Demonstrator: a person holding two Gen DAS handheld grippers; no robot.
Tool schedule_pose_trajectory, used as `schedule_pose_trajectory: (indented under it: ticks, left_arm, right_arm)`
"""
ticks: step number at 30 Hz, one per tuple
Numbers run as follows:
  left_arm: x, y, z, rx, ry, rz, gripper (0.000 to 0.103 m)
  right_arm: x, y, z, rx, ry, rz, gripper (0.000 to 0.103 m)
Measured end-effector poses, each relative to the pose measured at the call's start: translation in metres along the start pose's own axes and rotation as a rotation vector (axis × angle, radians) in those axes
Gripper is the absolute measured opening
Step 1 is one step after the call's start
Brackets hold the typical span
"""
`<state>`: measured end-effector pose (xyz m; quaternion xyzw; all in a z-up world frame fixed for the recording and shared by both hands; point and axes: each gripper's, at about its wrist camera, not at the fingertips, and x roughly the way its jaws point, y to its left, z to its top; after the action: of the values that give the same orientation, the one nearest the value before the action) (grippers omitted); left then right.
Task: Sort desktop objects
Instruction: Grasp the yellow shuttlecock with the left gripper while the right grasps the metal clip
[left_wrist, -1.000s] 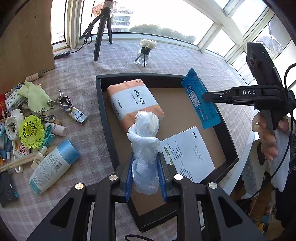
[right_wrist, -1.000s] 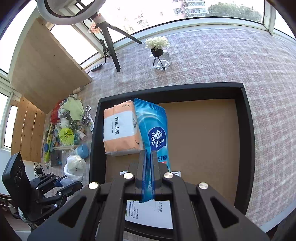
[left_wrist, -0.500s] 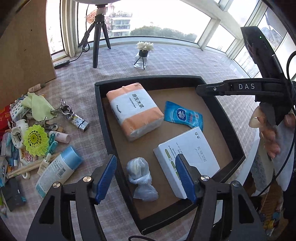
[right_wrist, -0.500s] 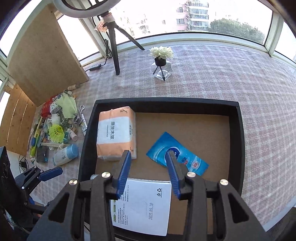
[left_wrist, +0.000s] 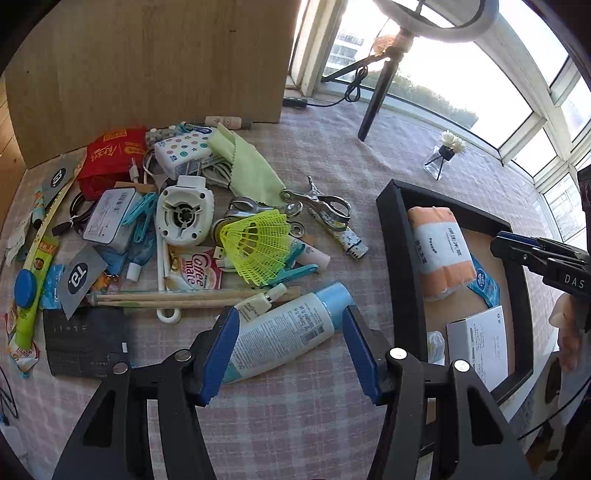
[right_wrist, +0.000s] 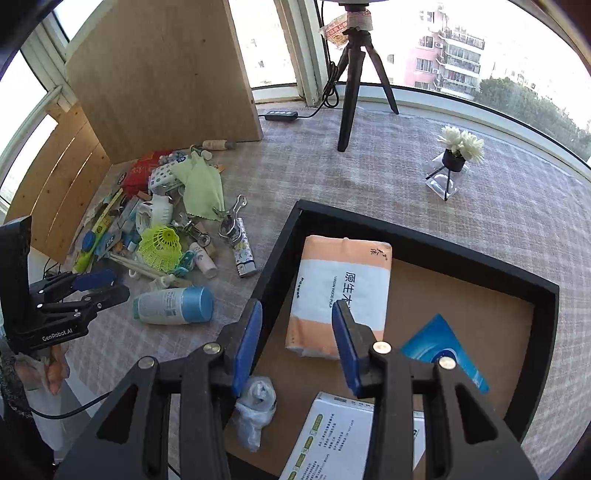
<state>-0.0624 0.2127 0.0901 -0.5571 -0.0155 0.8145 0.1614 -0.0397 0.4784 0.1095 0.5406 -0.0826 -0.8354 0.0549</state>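
My left gripper (left_wrist: 290, 314) hangs over the clutter, its jaws closing. A white bottle with a blue cap (left_wrist: 288, 328) lies between the blue pads, which do not touch it. My right gripper (right_wrist: 295, 308) stands open and empty above the left wall of the black tray (right_wrist: 406, 236). In the tray lie an orange tissue pack (right_wrist: 343, 288), a blue wipes pack (right_wrist: 443, 350), a white box (right_wrist: 332, 435) and a knotted plastic bag (right_wrist: 258, 402). Beyond the bottle sit a yellow shuttlecock (left_wrist: 255, 247), a white fan (left_wrist: 184, 214) and wooden chopsticks (left_wrist: 166, 297).
A green cloth (left_wrist: 251, 170), clips, sachets and a red packet (left_wrist: 110, 155) crowd the pile at the left. A wooden board (left_wrist: 147, 55) stands behind it. A tripod (right_wrist: 351, 92) and a small flower vase (right_wrist: 454, 162) stand at the back.
Both grippers opened and let go: the plastic bag and the blue wipes pack now lie in the tray. Both then swung left, the left one from the tray to the bottle.
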Motion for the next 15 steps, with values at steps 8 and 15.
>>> schedule_pose_trajectory:
  ticks: [8,15]
  left_arm:
    - [0.006,0.030,0.011,-0.075,0.006,-0.007,0.055]
    - [0.029,0.022,0.025,-0.068,0.035,-0.001,0.046]
  right_arm:
    - [0.050,0.048,0.033,-0.080,0.095,0.079,0.037]
    - [0.098,0.052,0.072,-0.043,0.184,0.071,0.021]
